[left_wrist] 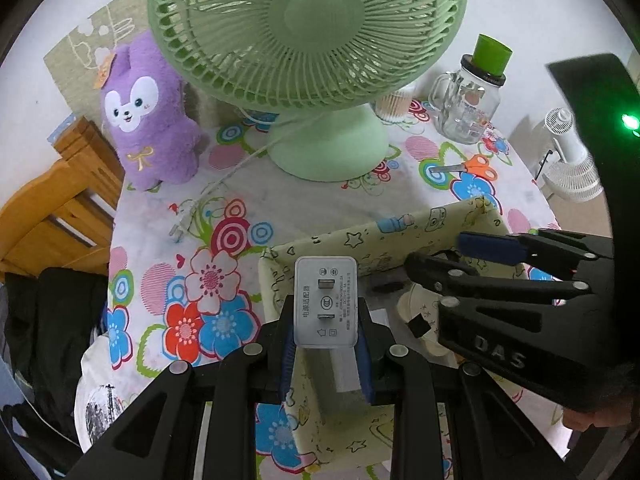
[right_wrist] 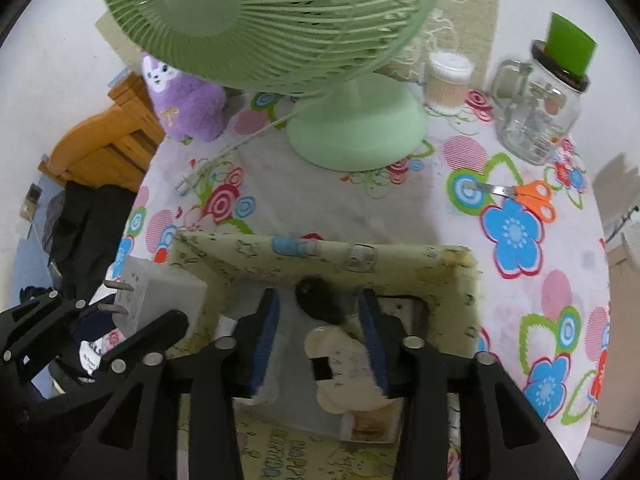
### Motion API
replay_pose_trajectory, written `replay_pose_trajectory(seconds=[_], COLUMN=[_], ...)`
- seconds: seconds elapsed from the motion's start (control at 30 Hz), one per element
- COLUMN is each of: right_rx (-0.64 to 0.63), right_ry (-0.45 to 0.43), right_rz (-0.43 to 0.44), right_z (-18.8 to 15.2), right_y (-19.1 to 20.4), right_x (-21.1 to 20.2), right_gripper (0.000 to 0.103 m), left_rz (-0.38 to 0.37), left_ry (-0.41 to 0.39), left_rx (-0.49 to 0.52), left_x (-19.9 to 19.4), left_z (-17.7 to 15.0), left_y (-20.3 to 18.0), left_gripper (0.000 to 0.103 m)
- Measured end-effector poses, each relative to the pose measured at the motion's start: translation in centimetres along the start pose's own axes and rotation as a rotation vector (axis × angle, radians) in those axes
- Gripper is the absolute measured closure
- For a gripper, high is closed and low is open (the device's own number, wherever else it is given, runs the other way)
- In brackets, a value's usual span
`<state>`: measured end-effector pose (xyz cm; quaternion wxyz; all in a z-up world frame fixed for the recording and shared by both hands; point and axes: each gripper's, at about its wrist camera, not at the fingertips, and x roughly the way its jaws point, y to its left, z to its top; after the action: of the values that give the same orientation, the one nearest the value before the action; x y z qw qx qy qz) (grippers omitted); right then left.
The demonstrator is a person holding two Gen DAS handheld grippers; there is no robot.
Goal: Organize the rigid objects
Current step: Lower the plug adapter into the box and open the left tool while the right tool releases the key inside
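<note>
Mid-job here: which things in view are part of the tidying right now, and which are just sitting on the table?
In play: power adapter in left gripper; storage box; right gripper open inside it.
Lying about: green fan, plush toy, glass jar, orange scissors.

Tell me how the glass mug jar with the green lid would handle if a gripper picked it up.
The glass mug jar looks rigid and smooth, so the pads would probably slip on its wall; the handle seems a safer hold. It is likely heavy for its size and would probably break if dropped. The tall green lid may raise its balance, so a push high up could tip it.
</note>
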<state>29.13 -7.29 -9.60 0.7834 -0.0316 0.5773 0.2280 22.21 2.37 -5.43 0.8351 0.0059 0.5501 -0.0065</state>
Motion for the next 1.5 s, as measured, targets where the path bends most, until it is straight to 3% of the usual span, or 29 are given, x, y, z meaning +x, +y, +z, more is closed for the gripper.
replay_pose_trajectory(seconds=[0.37,0.5,0.67,0.83,1.23,1.5], right_rx=[0.018,0.032,0.032,0.033,0.025,0.028], right_ry=[-0.011,-0.015,-0.013,-0.003,-0.004,-0.033], right_rz=[-0.082,-0.065,-0.074,-0.078,-0.098,-0.124], right_z=[-2.1,-2.6,-2.9,-3.4,-4.9,-6.1], right_y=[-2.0,-2.4,-2.2,-2.1,-1.5,-1.2], right_x=[-2.3,-2.5,-2.4,-2.3,-3.7,-5.2], right_gripper=[0.047,0.047,0.047,0.047,0.047,0.032], left_rz=[-0.016,-0.014,0.048,0.053,0.064,0.067], left_ry=[-0.001,0.009,0.011,0.034,0.027,0.013], left_rx=[0.067,0.065,0.091,0.072,0.080,0.063], left_x=[1.4,2.2,2.5,2.4,0.5,-1.0], left_z=[1.3,1.4,1.1,0.6,-1.5,-2.8], left_y=[-2.1,-2.2,-2.1,-1.5,-1.2,-0.9], left_gripper=[0.078,0.078,0.060,0.042,0.023,0.019])
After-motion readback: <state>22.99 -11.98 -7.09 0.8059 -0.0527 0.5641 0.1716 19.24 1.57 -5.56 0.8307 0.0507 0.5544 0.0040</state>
